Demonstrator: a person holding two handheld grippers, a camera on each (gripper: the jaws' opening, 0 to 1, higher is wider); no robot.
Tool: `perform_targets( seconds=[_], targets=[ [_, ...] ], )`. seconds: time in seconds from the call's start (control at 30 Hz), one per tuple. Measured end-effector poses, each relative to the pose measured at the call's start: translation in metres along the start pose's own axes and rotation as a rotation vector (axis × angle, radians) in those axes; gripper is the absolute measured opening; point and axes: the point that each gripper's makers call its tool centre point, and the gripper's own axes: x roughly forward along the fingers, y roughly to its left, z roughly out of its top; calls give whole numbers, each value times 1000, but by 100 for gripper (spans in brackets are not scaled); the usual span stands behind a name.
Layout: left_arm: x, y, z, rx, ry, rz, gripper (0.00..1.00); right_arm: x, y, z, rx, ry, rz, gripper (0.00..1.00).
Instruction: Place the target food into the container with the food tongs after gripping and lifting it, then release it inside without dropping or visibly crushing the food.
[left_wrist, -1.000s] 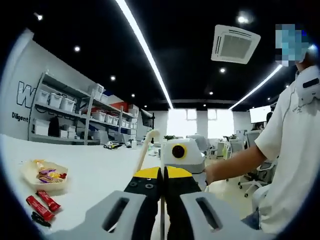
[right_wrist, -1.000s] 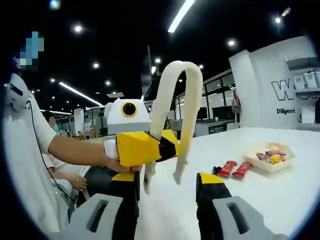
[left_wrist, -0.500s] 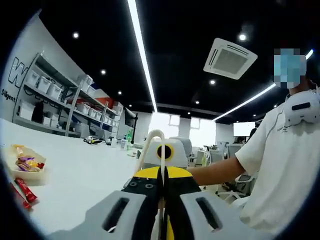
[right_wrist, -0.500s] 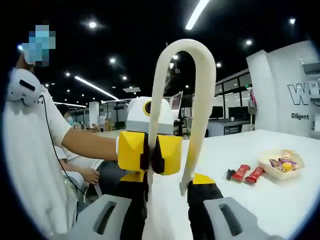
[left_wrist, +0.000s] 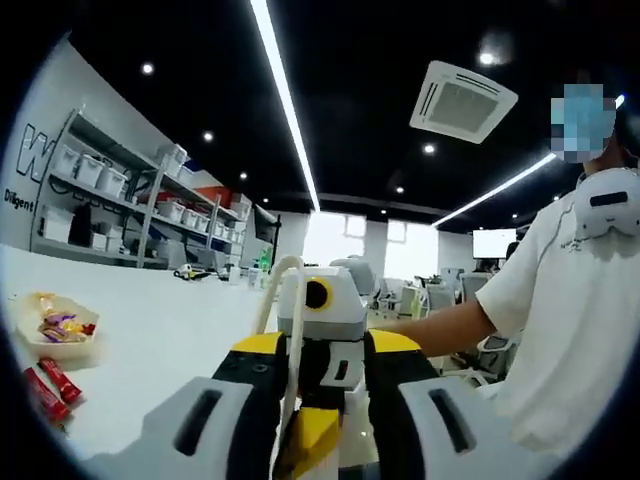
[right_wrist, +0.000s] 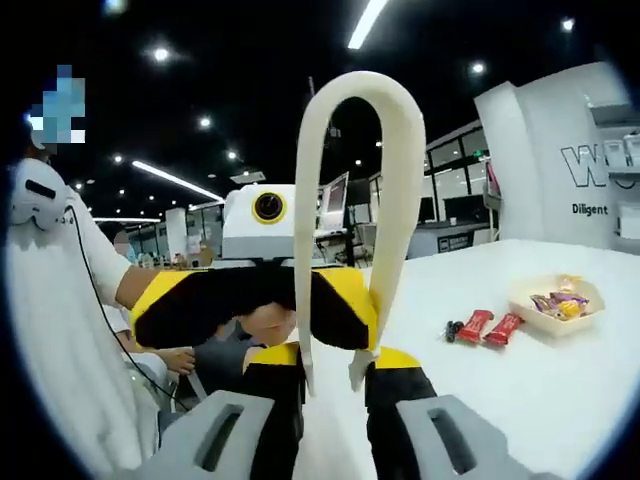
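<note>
Here my right tool (right_wrist: 328, 372) pinches the upright food tongs (right_wrist: 352, 215), my left tool (left_wrist: 318, 362) stands spread beside them; the candy bars (right_wrist: 487, 327) lie on the surface, well off right, nearer my right.

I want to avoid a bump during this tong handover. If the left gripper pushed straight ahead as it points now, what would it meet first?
Most likely the right gripper, directly ahead between the left gripper's open jaws, with one arm of the cream food tongs there too. Depth is hard to judge, but both look very close.
</note>
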Motion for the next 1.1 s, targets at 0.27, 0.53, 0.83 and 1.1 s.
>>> perform_targets(
  seconds=[0.27, 0.53, 0.83, 1.1],
  targets=[
    [-24, 14, 10, 58, -18, 80, 39, -11, -11, 3, 18, -21, -47, 18],
    [-80, 54, 0, 177, -3, 328, 41, -13, -22, -1, 59, -8, -105, 17],
    [-104, 65, -37, 179, 75, 418, 51, -2, -27, -5, 24, 39, -128, 19],
    [-115, 79, -46, 149, 92, 459, 61, 6, -31, -1, 15, 57, -144, 21]
  ],
)
